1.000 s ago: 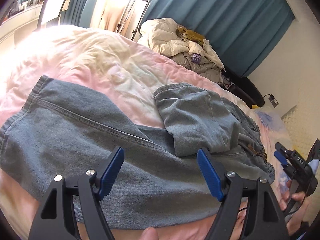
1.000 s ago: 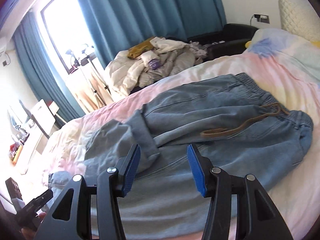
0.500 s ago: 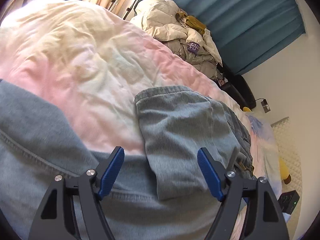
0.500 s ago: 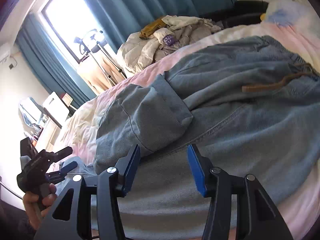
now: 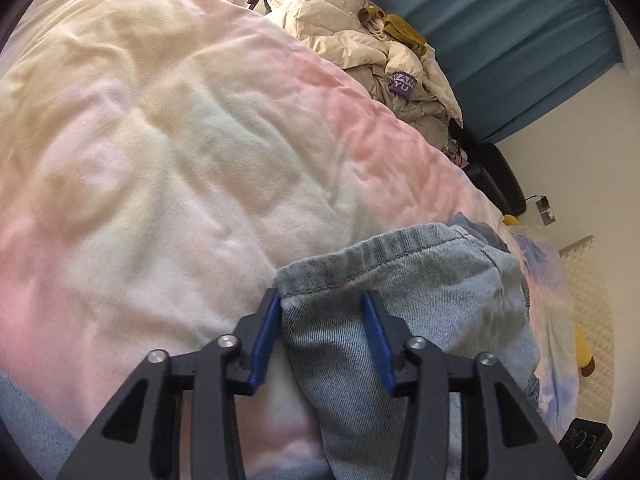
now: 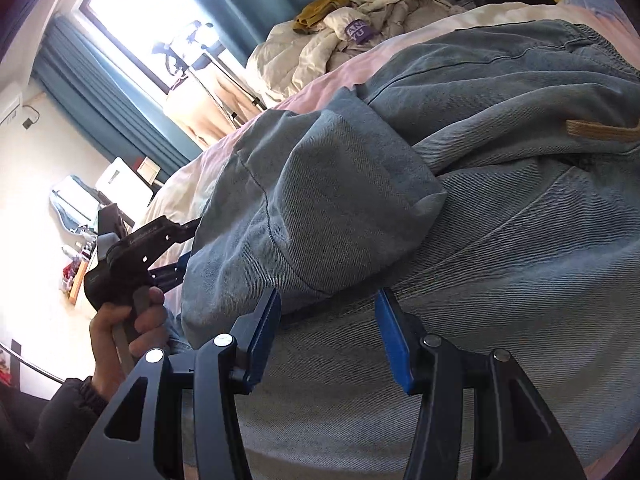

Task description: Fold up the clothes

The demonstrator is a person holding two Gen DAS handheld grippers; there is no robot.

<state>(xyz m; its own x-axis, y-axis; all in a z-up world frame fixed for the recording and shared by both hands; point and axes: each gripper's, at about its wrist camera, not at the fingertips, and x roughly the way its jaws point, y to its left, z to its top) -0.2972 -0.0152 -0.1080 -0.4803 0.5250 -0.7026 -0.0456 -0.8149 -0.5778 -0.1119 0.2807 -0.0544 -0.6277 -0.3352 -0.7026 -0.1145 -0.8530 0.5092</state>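
jeans (image 6: 500,248): light blue denim, spread on the bed, one leg folded back over the body; elastic waistband at far right in right wrist view
folded leg hem (image 5: 384,252): stitched cuff edge lies on the bedcover, corner sits between the left claw's blue pads
drawstring (image 6: 600,132): tan flat cord, lies on the denim near the waistband
left claw (image 5: 322,304): jaws closing around the hem corner; left pad at the fabric edge, right pad over the denim; firm pinch cannot be told
right claw (image 6: 326,302): jaws partly spread, low over the denim at the near edge of the folded leg; pads not pressing fabric, nothing pinched
left hand (image 6: 132,320): seen in right wrist view, dark sleeve, wrapped on the handle of the left tool at the far end of the folded leg
bedcover (image 5: 180,152): fleecy, pastel pink, cream and pale green, wrinkled
clothes pile (image 5: 372,44): cream puffer, mustard garment, purple label, past the bed's far edge
curtains (image 5: 520,36): teal, behind the pile
window (image 6: 160,12): bright, overexposed
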